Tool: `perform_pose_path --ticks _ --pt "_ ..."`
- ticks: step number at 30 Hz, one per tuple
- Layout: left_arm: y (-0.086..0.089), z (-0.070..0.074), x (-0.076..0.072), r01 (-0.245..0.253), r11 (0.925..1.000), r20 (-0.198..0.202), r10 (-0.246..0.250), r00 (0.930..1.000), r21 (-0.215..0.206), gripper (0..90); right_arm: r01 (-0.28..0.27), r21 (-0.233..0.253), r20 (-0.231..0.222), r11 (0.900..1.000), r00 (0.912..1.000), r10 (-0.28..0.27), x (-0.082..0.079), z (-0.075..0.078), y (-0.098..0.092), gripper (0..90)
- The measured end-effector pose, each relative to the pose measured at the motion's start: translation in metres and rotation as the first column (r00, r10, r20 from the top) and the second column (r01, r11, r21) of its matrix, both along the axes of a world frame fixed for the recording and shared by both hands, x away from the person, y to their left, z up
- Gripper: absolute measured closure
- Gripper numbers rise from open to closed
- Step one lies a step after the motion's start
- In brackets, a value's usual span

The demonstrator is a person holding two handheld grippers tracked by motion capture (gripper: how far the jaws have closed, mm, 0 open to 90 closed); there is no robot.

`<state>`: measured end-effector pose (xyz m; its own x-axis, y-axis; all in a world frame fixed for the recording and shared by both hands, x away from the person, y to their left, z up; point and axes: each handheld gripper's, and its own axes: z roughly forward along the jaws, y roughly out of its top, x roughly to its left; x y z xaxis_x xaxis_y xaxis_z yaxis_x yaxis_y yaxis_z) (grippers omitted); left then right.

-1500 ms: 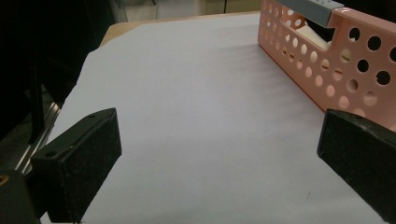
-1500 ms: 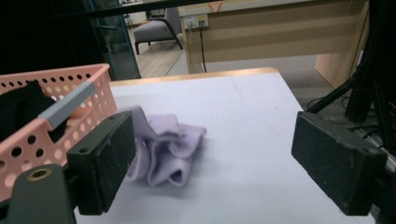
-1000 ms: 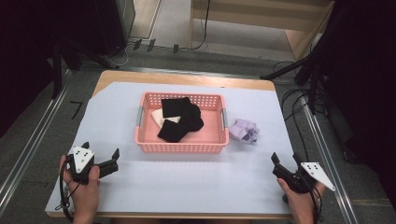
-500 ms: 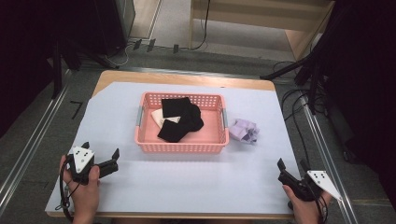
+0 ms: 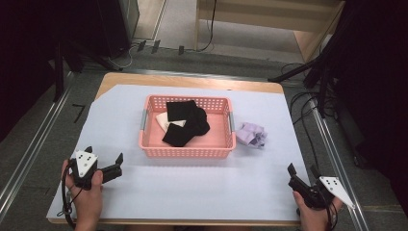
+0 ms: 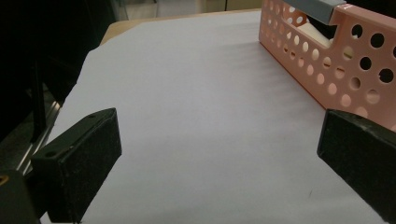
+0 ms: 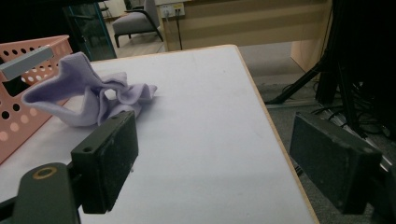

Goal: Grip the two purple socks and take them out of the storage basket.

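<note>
Pink perforated basket (image 5: 186,147) is what we take as the main thing, sitting near the centre of the table (image 5: 192,82), a little toward twelve o'clock; the table is the largest item, wooden-edged and covered by a pale sheet (image 5: 192,187) reaching almost to its rim; inside the basket we see black cloth pieces (image 5: 187,122) lying over a cream cloth (image 5: 166,120) at their nine o'clock side; grey handles sit on the basket's short ends, one seen close in the left gripper view (image 6: 317,7); just beside the basket at its three o'clock lies a crumpled lilac cloth (image 5: 251,134), apart from the basket wall, and in the right gripper view it (image 7: 88,95) rises ahead of the near jaw; our left gripper (image 5: 117,166) rests at about eight o'clock on the sheet, held in a hand (image 5: 86,192), jaws spread wide with nothing between them; our right gripper (image 5: 302,174) sits at about four o'clock near the table's edge, jaws likewise parted and empty.
</note>
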<state>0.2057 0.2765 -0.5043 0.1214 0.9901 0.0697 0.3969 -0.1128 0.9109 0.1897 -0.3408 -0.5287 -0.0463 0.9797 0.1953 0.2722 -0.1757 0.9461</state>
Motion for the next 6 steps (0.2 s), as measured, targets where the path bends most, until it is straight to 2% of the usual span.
perform_pose_path --ticks 6 --pt "0.0004 0.0002 0.0 -0.001 1.0 -0.003 0.001 1.0 -0.001 0.5 0.002 0.023 0.002 1.0 1.0 -0.002 -0.0009 -0.0001 -0.0004 15.4"
